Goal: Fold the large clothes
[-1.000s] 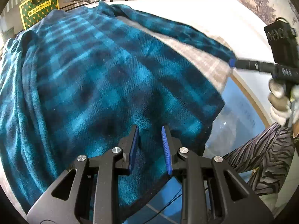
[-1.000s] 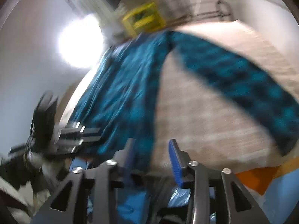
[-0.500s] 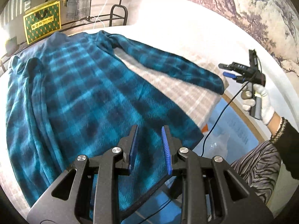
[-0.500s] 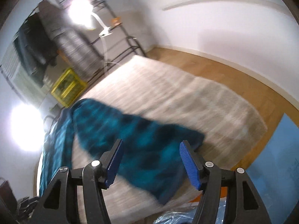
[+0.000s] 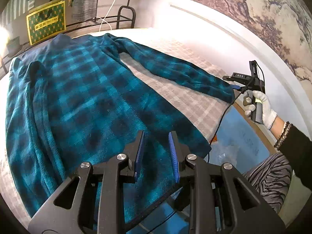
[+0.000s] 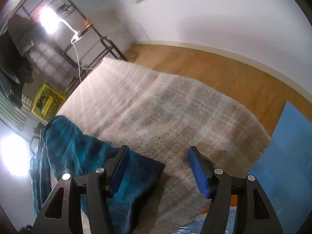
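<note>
Teal plaid robe [image 5: 93, 97] spread flat on the beige bed [image 6: 165, 105], left gripper [image 5: 156, 154] above its hem, jaws narrow and empty, right gripper [image 6: 158, 169] over the sleeve cuff [image 6: 136, 175], jaws wide, gripping nothing

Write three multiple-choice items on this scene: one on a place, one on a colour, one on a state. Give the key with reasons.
1. Where does the teal and black plaid fleece garment lie?
A. on the beige checked bed cover
B. on the wooden floor
C. on the black metal rack

2. What colour are the right tool pads?
A. red
B. blue
C. white

3. How is the garment's sleeve at the right tool?
A. rolled up
B. clamped
C. flat, ungripped

Key:
1 A, it is spread over the cover.
2 B, both pads show blue.
3 C, the open pads stand over the cuff without pressing it.
</note>
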Motion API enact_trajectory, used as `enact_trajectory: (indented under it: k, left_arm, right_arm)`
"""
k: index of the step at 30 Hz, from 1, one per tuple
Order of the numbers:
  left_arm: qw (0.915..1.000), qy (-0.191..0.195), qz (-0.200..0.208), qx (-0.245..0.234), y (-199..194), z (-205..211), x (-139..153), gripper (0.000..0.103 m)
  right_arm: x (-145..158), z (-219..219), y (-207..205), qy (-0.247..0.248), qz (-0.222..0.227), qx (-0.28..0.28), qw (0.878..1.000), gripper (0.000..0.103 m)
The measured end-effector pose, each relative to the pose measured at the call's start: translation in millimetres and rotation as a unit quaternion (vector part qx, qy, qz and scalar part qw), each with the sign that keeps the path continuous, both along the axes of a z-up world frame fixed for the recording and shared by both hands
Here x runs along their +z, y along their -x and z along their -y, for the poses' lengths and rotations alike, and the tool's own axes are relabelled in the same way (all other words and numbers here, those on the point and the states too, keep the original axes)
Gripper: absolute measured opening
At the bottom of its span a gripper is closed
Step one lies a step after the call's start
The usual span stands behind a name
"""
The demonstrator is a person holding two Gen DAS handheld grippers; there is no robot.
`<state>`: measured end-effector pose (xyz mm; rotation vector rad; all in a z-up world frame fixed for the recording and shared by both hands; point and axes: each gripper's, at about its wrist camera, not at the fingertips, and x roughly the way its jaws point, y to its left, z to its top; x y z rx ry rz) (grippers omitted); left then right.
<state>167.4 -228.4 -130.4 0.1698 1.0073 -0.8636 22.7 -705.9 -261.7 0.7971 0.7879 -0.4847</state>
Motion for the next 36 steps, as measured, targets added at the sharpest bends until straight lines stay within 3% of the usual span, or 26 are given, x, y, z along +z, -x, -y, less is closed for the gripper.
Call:
enact_trajectory:
  k: [2,4,6,8,14,18,22,25,28,30,34,36]
  left_arm:
    - [1.0000,-0.001,0.003,0.005,0,-3,0,0.023]
    - [0.9999,-0.002,0.005,0.009,-1,-7,1,0.023]
    - [0.9999,-0.003,0.005,0.013,-2,-11,1,0.023]
    - [0.9999,-0.003,0.007,0.014,-3,-15,2,0.023]
    - [0.9995,0.010,0.000,0.029,-14,-35,7,0.023]
    - [0.9986,0.020,-0.002,0.050,-24,-52,10,0.023]
    - [0.9972,0.027,-0.004,0.070,-33,-72,12,0.023]
    - [0.9951,0.038,-0.007,0.091,-41,-90,14,0.023]
    - [0.9925,0.047,-0.012,0.112,-47,-105,14,0.023]
    - [0.9905,0.055,-0.020,0.124,-51,-115,13,0.023]
    - [0.9886,0.057,-0.033,0.135,-54,-127,9,0.023]
    - [0.9889,0.051,-0.035,0.135,-56,-129,6,0.023]
  right_arm:
    - [3,-8,-6,0.012,-0.009,0.021,1.000,0.048]
    - [5,-18,-16,0.019,-0.021,0.056,0.998,0.019]
    - [9,-27,-21,0.030,-0.030,0.071,0.997,0.012]
    - [21,-35,-23,0.034,-0.019,0.075,0.996,0.010]
    - [89,-68,-22,0.018,0.086,0.095,0.992,0.010]
    - [136,-114,-28,0.021,0.146,0.136,0.980,0.010]
    - [180,-181,-39,0.036,0.195,0.210,0.957,0.010]
    - [204,-246,-48,0.067,0.213,0.287,0.932,0.010]
    - [207,-311,-58,0.079,0.218,0.378,0.896,0.010]
    - [195,-355,-64,0.083,0.198,0.443,0.870,0.010]
    - [144,-443,-66,0.123,0.114,0.580,0.797,0.010]
    - [115,-468,-64,0.128,0.074,0.624,0.767,0.010]
